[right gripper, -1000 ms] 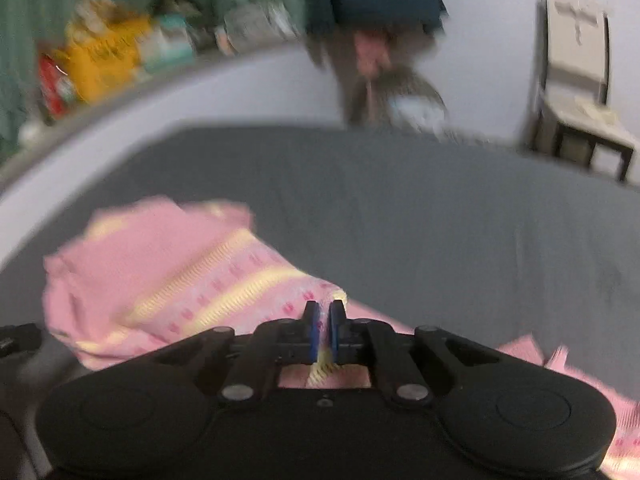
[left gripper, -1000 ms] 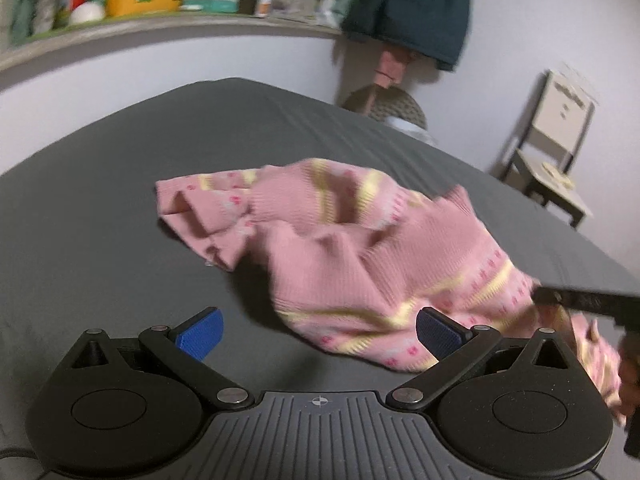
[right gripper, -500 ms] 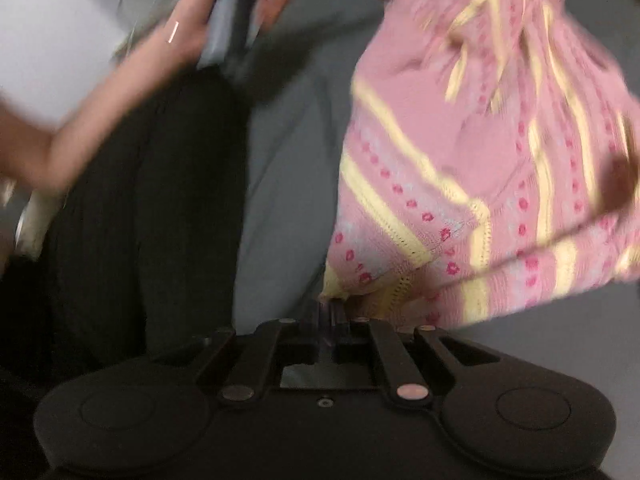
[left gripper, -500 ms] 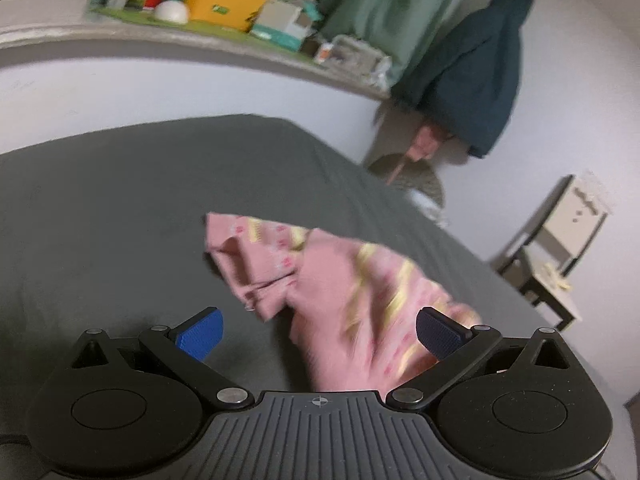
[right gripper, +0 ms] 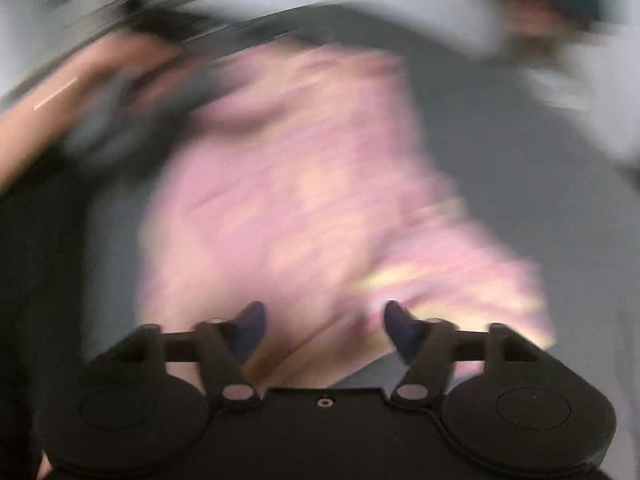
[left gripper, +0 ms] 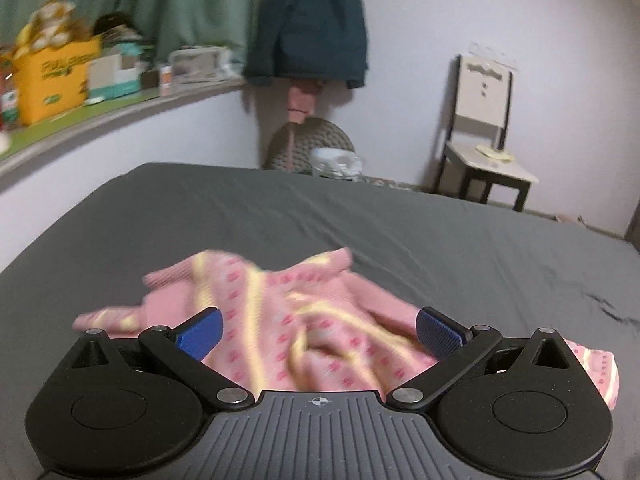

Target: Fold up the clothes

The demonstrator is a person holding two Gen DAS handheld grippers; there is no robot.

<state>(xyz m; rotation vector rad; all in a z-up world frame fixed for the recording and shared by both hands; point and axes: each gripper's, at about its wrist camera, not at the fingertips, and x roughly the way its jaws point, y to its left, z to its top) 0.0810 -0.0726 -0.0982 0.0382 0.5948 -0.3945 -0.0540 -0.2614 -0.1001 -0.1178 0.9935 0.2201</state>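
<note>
Right wrist view shows the right gripper (right gripper: 324,328) opening, releasing the pink garment (right gripper: 304,184) on the bed (right gripper: 500,152); left gripper (left gripper: 318,332) gapes empty above the garment, so spread it flat first

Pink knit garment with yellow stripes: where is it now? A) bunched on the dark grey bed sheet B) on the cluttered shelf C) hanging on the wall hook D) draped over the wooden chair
A: the left wrist view shows the pink knit garment with yellow stripes lying crumpled on the dark grey bed sheet, just beyond the left gripper, whose blue fingers stand apart.
</note>
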